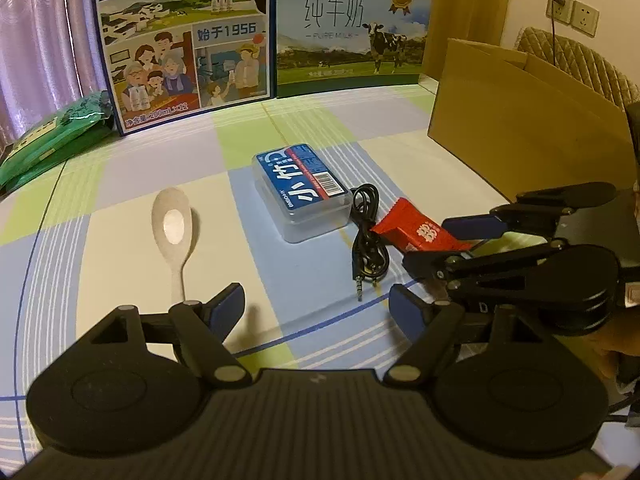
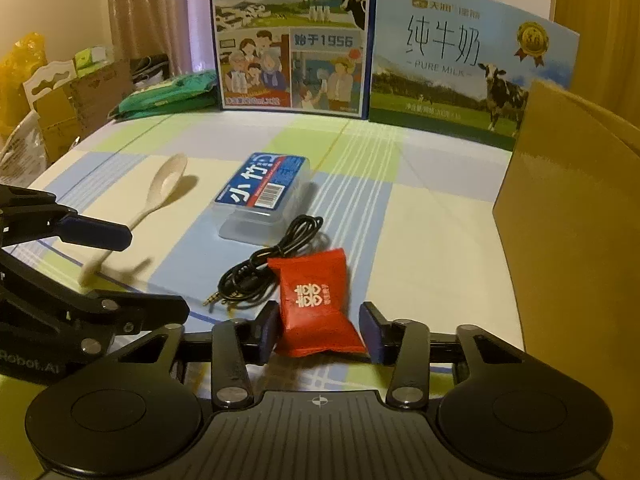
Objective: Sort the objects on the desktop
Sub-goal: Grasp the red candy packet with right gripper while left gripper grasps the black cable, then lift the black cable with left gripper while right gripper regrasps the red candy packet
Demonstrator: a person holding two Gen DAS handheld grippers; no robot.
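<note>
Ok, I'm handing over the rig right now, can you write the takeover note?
Right gripper: open, fingers either side of the red packet, not clamped.
Left gripper: open, empty, hovering near the spoon handle.
On the table: spoon, blue-labelled plastic box, coiled black cable beside the packet; cardboard box on the right.
Done: nothing visibly sorted.
Left: all four items.

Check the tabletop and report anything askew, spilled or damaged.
Nothing is spilled or broken. The black audio cable lies in a loose tangle, partly under the red packet between the right gripper's open fingers. Spoon and clear box lie flat, intact.
</note>
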